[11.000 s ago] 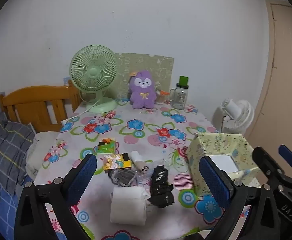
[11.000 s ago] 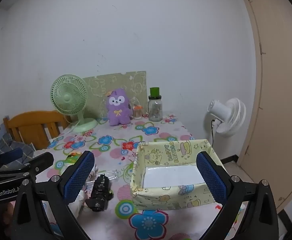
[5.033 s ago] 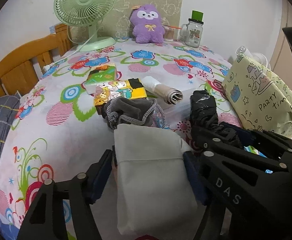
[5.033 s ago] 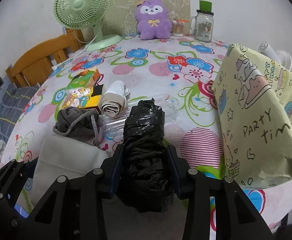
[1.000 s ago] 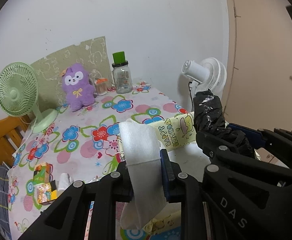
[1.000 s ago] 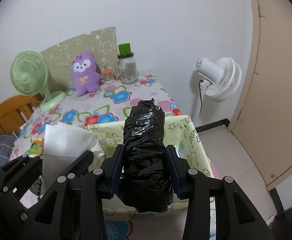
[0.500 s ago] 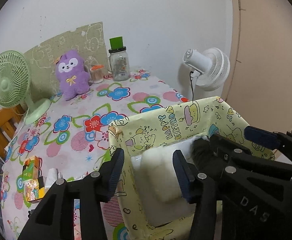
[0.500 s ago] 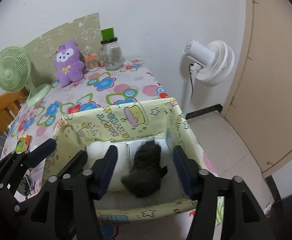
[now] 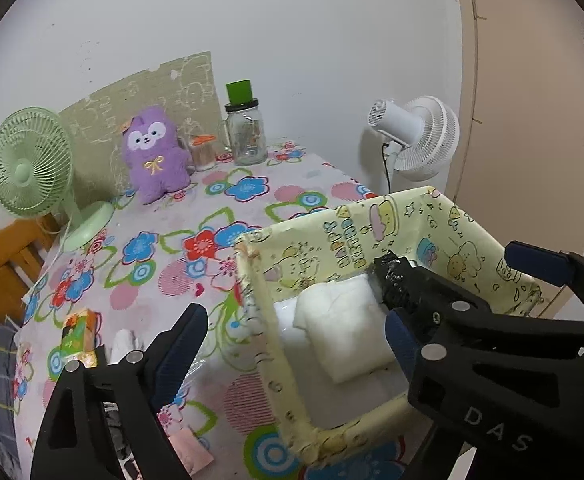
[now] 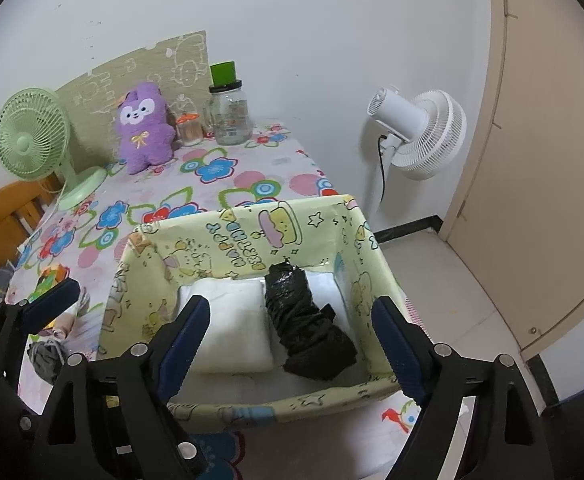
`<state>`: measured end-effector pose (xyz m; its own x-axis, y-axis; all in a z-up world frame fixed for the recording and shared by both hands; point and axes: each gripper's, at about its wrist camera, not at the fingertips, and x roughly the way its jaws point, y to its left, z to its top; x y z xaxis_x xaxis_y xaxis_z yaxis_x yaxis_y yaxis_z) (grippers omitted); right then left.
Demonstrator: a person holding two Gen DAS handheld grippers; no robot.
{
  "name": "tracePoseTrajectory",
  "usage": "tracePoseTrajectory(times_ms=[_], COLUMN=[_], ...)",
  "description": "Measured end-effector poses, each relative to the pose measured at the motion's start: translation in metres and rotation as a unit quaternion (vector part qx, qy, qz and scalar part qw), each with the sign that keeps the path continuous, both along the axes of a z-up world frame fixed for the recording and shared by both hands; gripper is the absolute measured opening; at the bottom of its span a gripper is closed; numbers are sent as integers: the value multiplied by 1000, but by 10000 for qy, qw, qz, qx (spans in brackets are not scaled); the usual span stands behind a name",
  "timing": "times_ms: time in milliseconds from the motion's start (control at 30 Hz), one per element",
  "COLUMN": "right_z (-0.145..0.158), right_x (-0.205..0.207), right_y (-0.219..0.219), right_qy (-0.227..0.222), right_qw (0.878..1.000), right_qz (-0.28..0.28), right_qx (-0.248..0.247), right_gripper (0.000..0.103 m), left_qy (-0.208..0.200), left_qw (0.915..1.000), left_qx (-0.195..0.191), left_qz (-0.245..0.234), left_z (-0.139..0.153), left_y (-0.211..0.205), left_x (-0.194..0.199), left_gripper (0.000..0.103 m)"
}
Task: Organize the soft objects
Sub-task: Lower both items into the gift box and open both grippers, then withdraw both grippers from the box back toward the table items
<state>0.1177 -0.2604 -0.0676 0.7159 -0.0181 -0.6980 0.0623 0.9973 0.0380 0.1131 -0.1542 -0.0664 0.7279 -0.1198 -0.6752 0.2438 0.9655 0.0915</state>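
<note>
Hovering over the paper-wrapped box (image 10: pixel 248 248), we have both tools empty: the right gripper (image 10: pixel 288 338) stands with its jaws spread wide and nothing between them, and the left gripper (image 9: pixel 292 344) is likewise wide open and bare, straddling the box's near wall. The two soft things lie inside on the white floor of the box. In the right wrist view the white folded cloth (image 10: pixel 228 324) sits at about 9 o'clock from the centre of the box, and the black bundle (image 10: pixel 304 324) lies just beside it toward 3 o'clock, the two touching or very nearly so. We judge they were set side by side to leave room along the walls for more.

The cloth looks thick, matte and pillowy, a squarish pad with rounded edges. The bundle is a long, lumpy roll of crinkled glossy film, flaring at its near end. The box has thin, slightly bowed walls printed with pale yellow cartoon paper.

Out on the flowered tablecloth (image 9: pixel 212 216), at roughly 8 o'clock in the left wrist view, a gray drawstring pouch (image 10: pixel 48 358) and a small pale roll (image 9: pixel 122 346) wait; we judge those come next.
</note>
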Motion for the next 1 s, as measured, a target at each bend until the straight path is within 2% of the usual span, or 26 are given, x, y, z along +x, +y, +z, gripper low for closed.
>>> tracePoseTrajectory(times_ms=[233,700,1000], right_z=[3,11,17], right_x=[-10,-25,-35], right_y=[13,41,56], right_qy=[-63,-200,-321], right_qw=[9999,9995,9988], right_qz=[81,262,365], right_qx=[3,2,-45], right_gripper=[88,91,91], left_qy=[-68,-95,-130], left_qw=[9999,9993,9987], left_qx=[5,-110,-231], left_qz=[88,358,438], left_z=[3,8,13], left_y=[14,48,67], left_x=[-12,-26,-36], left_gripper=[93,101,101])
